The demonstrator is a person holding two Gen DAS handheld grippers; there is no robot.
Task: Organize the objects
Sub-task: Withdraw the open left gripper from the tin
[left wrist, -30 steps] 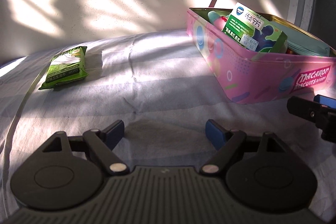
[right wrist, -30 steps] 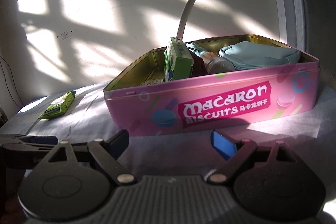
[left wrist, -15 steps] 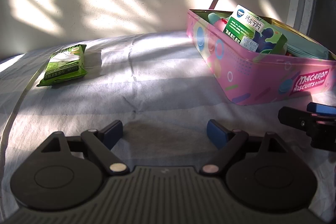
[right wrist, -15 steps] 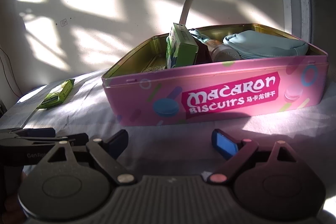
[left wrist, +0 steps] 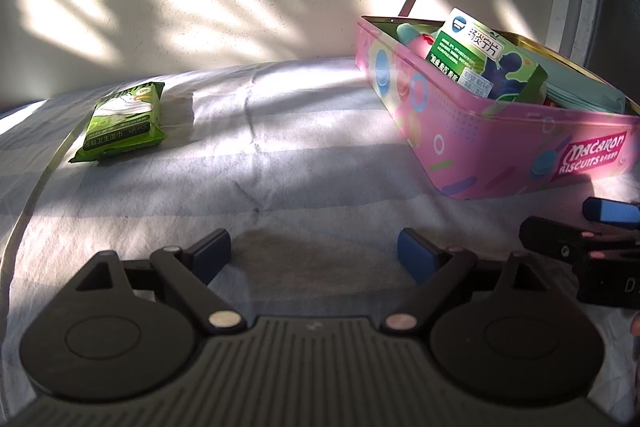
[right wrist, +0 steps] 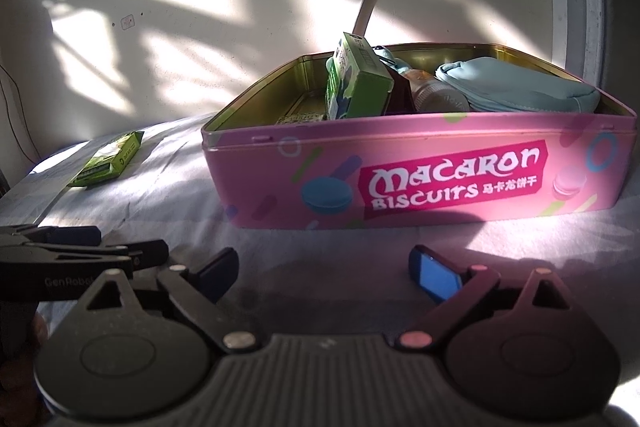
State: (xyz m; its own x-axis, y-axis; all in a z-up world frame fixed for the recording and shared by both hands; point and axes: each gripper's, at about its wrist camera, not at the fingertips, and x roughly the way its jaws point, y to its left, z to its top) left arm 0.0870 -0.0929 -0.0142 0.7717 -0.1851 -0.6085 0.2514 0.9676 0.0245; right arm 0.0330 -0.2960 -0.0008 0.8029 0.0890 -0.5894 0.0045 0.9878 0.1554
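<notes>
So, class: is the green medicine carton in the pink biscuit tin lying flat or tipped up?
Tipped up. The green medicine carton leans at an angle, its top corner poking above the pink biscuit tin rim.

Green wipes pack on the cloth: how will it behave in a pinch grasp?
The green wipes pack looks like a soft film pouch, so it will probably sag and dent rather than stay stiff. The glossy wrapper may slip. Lying flat on the cloth, it shouldn't roll or tip.

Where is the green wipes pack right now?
The green wipes pack lies flat on the cloth, left in both wrist views, near the wall and well apart from the pink biscuit tin.
</notes>
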